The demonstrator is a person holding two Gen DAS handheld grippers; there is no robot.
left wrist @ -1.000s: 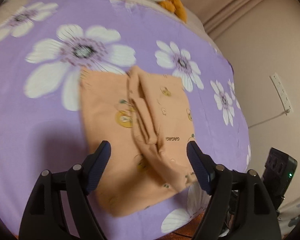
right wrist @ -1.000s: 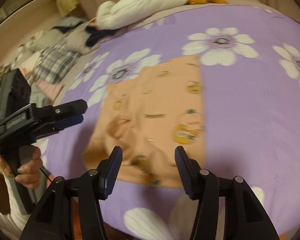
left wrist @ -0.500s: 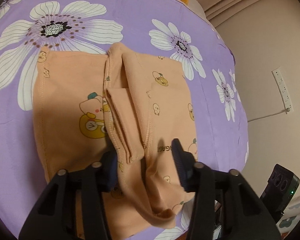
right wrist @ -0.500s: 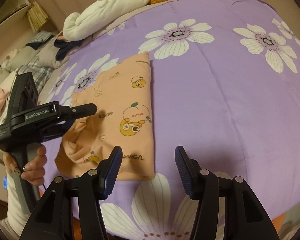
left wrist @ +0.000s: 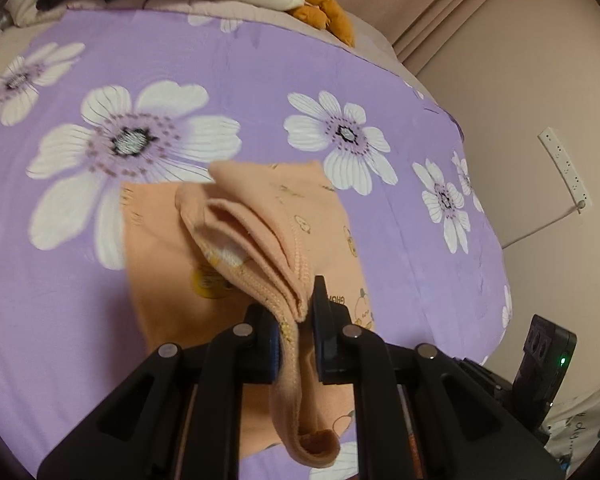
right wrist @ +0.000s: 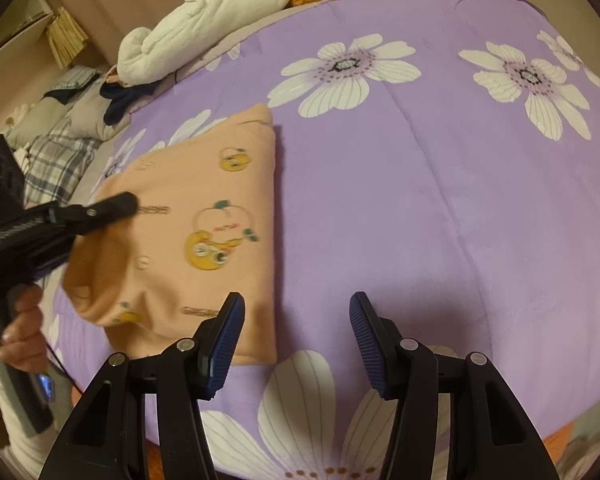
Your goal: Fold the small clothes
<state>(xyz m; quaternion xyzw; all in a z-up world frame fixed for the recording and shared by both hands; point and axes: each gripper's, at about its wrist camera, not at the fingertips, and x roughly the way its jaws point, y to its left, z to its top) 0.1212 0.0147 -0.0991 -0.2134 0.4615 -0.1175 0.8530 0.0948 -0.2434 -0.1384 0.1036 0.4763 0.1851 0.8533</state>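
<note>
Left gripper [left wrist: 300, 328] just closing, pinching the peach garment's [left wrist: 260, 236] bunched fold, probably lifted off the purple bedspread [right wrist: 440, 200]; right gripper [right wrist: 296, 340] open, empty.

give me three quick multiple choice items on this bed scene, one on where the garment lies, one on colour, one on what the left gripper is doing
1. In the right wrist view, the orange garment lies
A. left of the right gripper
B. on the white plush
C. far right

2. The bedspread is
A. plain green
B. purple with white flowers
C. red striped

3. The left gripper is
A. wide open above the cloth
B. out of view
C. shut on a bunched fold

Key: 1 A, the garment sits left of its open jaws. 2 B, flowers cover the purple. 3 C, the jaws have just been closing and pinch the fold.
</note>
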